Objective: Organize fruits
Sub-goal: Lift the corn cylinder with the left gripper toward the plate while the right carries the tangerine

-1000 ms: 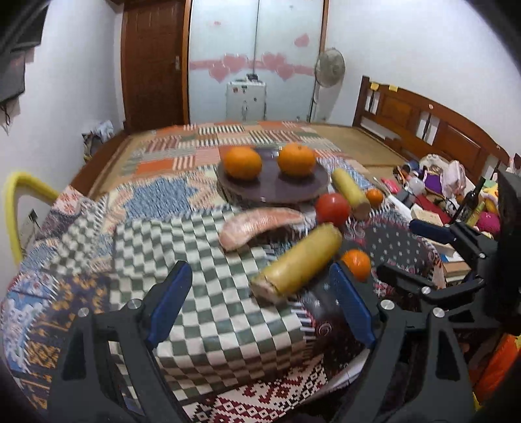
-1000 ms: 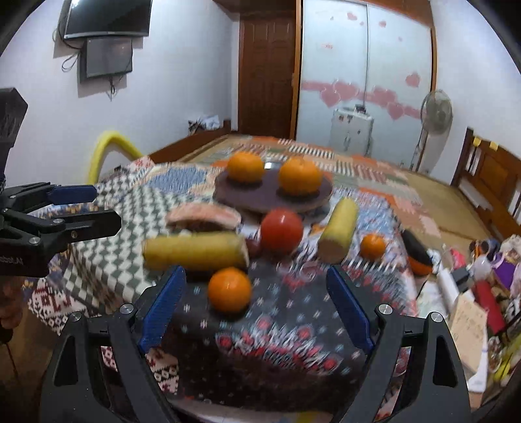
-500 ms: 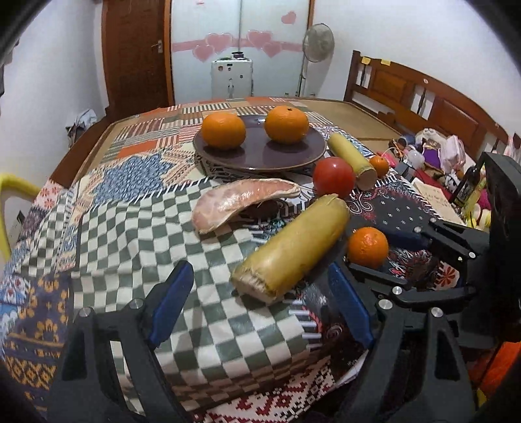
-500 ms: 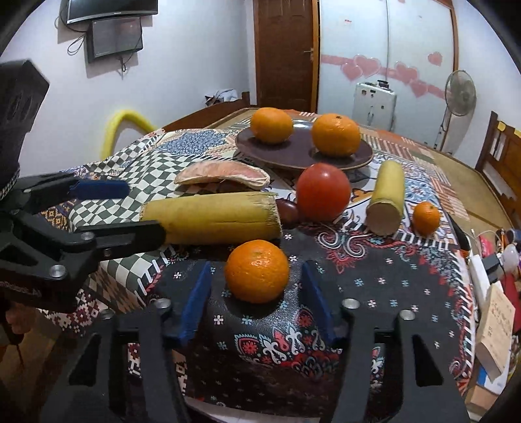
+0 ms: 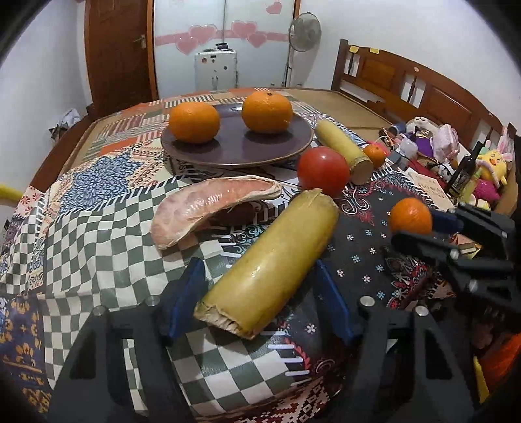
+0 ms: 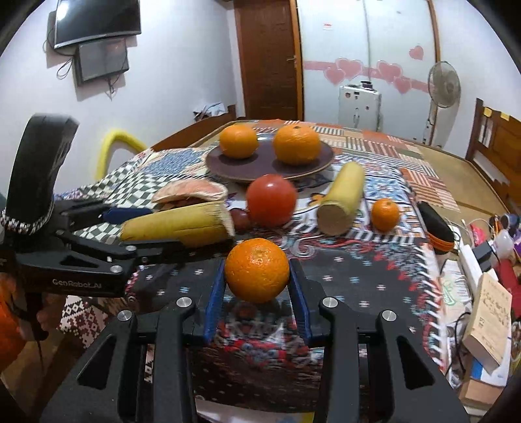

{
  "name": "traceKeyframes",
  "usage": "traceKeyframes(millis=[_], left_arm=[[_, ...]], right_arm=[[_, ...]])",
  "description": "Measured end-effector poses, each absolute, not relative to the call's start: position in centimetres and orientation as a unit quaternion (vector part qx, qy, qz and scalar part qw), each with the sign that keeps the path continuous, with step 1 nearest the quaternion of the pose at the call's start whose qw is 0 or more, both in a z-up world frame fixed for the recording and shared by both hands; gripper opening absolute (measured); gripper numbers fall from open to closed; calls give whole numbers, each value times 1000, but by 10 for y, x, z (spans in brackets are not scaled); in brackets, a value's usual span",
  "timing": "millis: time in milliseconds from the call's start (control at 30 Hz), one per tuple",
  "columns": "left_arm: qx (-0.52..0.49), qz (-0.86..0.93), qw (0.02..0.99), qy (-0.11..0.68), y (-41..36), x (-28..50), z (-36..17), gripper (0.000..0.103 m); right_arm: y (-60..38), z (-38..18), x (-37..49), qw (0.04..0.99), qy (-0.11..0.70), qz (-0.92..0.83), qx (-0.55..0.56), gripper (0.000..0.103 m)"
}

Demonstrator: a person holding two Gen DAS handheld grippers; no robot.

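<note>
My right gripper (image 6: 257, 279) is shut on an orange (image 6: 257, 270) and holds it a little above the cloth; the orange also shows in the left wrist view (image 5: 411, 216). My left gripper (image 5: 257, 293) is open, its blue pads on either side of a yellow sugarcane piece (image 5: 273, 263) with gaps both sides. A dark plate (image 5: 237, 149) at the back holds two oranges (image 5: 194, 122) (image 5: 267, 111). A red tomato (image 5: 323, 170), a second cane piece (image 5: 345, 151), a small orange (image 5: 374, 155) and a pomelo slice (image 5: 208, 208) lie on the cloth.
The table wears a patchwork cloth (image 5: 81, 247). To the right, past the table edge, are toys, a dark bottle (image 5: 462, 172), books (image 6: 488, 319) and cables. A bed frame (image 5: 407, 88) and a fan (image 5: 304, 27) stand behind. A yellow chair back (image 6: 114, 146) is on the left.
My right gripper closed on the near orange and raised it slightly. My left gripper moved forward and narrowed around the near sugarcane piece.
</note>
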State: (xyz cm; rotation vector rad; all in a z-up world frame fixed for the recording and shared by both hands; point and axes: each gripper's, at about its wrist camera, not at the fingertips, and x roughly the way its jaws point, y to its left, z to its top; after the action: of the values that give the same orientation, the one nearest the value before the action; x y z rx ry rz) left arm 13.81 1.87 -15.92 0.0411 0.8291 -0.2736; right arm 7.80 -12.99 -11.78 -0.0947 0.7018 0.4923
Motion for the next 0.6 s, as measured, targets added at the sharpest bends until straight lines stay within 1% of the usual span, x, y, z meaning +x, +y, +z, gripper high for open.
traceKeyframes(millis=[100, 167, 267, 400, 433, 467, 533, 600], left_arm=[[24, -127, 906, 402, 18, 129, -156, 53], [14, -133, 903, 409, 19, 121, -154, 42], [16, -134, 901, 413, 13, 110, -152, 38], [29, -140, 896, 421, 3, 108, -149, 37], [33, -138, 894, 425, 1, 111, -148, 39], [36, -136, 893, 428, -1, 113, -148, 45], [40, -130, 895, 425, -4, 119, -148, 55], [43, -132, 895, 423, -8, 125, -148, 55]], right_arm=[[-136, -117, 79, 912, 338, 231, -41, 35], [-138, -116, 80, 912, 337, 230, -38, 35], [-139, -115, 79, 913, 334, 230, -35, 35], [-138, -114, 78, 913, 333, 234, -36, 35], [-139, -113, 78, 913, 333, 235, -36, 35], [-140, -113, 78, 913, 332, 236, -37, 35], [-140, -112, 76, 913, 330, 236, -40, 35], [-141, -112, 76, 913, 329, 236, -42, 35]])
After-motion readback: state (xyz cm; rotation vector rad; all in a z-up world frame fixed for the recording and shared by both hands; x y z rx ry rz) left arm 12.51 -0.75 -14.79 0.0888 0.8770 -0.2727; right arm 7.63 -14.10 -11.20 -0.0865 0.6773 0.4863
